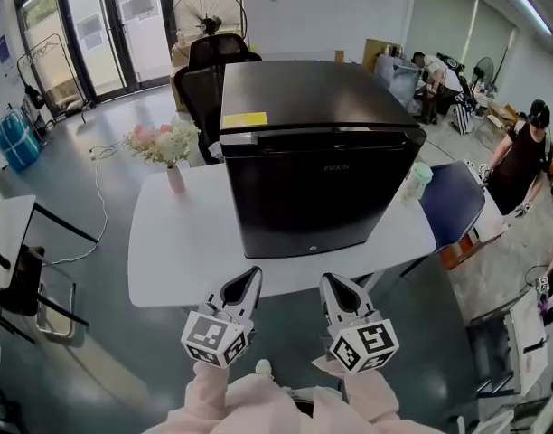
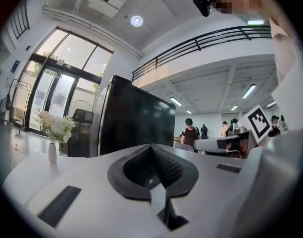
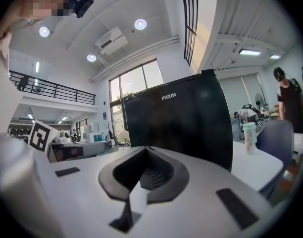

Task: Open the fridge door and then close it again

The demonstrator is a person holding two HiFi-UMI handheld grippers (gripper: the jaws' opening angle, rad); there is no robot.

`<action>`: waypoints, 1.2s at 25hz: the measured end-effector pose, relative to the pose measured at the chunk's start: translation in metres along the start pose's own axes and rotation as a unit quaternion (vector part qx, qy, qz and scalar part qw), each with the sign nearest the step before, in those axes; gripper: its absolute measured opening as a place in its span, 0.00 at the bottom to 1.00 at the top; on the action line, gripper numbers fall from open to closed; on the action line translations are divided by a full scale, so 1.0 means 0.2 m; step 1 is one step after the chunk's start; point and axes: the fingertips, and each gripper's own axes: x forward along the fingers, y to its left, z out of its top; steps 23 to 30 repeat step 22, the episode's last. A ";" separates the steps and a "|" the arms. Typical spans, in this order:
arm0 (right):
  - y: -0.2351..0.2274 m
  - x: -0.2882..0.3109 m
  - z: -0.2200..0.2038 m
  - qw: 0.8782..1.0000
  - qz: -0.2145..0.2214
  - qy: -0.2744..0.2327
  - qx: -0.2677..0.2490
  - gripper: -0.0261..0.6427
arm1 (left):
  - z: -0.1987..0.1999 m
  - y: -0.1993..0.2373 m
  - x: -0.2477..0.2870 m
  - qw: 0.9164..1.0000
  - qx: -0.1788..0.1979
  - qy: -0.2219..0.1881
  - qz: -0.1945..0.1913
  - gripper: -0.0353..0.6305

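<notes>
- Flower vase (image 1: pixel 174 177): left on the table (image 1: pixel 168 251), aside from the fridge front.
- Left gripper (image 1: pixel 251 277): jaws together, empty, level at the table edge.
- Fridge (image 1: pixel 322 179): mid-table, door shut, facing both grippers.
- Right gripper (image 1: pixel 333 283): jaws together, empty, alongside.

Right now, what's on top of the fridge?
A yellow label lies flat on the fridge, near its front edge. Nothing else shows on top. The door is shut, so the inside is hidden.
</notes>
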 end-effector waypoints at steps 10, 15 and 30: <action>-0.01 0.02 -0.02 1.000 -0.005 0.005 -0.008 0.05 | -0.03 0.02 0.01 1.000 -0.009 0.003 -0.003 0.07; -0.02 0.02 -0.02 1.000 -0.009 0.007 -0.008 0.05 | -0.03 0.02 0.00 1.000 -0.010 0.004 -0.004 0.07; 0.00 0.04 -0.03 1.000 -0.005 0.012 -0.002 0.05 | -0.04 0.02 0.01 1.000 -0.011 0.007 -0.009 0.07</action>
